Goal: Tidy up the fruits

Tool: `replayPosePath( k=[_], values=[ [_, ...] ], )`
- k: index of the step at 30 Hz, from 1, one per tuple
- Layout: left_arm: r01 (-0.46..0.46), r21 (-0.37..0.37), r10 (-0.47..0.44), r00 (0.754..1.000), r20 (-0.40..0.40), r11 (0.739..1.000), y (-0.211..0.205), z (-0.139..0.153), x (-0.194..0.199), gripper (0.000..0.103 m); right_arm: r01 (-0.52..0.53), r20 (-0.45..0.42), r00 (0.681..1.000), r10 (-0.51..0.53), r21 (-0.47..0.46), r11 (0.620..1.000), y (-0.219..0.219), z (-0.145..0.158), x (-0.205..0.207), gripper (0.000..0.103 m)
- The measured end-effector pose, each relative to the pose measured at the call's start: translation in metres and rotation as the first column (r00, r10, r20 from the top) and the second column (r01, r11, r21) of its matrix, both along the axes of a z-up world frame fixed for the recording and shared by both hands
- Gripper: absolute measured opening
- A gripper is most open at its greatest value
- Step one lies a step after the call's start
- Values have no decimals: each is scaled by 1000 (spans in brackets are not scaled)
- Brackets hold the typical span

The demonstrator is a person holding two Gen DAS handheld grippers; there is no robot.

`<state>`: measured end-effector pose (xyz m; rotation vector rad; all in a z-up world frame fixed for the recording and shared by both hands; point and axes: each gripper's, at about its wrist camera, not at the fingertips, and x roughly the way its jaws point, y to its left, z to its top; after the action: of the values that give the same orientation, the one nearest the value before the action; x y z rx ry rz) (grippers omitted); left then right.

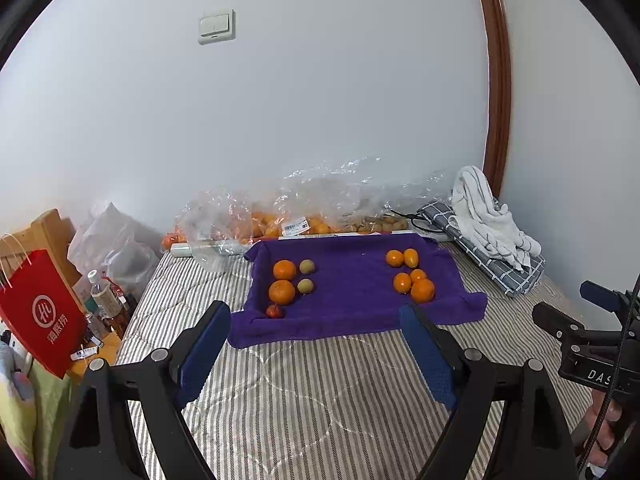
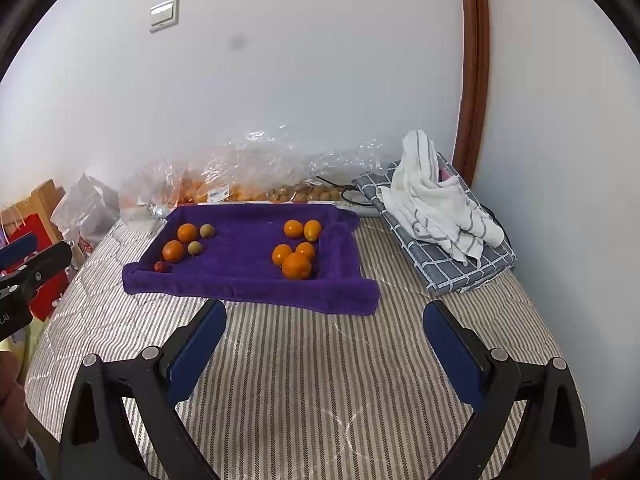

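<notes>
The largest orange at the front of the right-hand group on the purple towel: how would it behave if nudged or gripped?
The round, smooth-skinned largest orange would probably roll if nudged. It touches neighbouring oranges, so they may shift too. The soft purple towel and its raised folded edge would likely stop it soon.

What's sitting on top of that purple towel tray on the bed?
On the purple towel tray: left, two oranges, two greenish-brown round fruits and a small red fruit; right, five orange fruits. The towel hides whatever lies underneath.
</notes>
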<state>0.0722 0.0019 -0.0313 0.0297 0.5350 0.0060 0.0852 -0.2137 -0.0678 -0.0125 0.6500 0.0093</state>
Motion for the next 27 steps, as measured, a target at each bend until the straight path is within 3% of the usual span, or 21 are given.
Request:
replayPosePath(
  k=[27],
  values=[
    [1, -19, -1, 1000, 1, 1000, 6, 3, -2, 86, -31, -1, 1000, 31, -9, 999, 6, 1, 0, 98]
  ],
)
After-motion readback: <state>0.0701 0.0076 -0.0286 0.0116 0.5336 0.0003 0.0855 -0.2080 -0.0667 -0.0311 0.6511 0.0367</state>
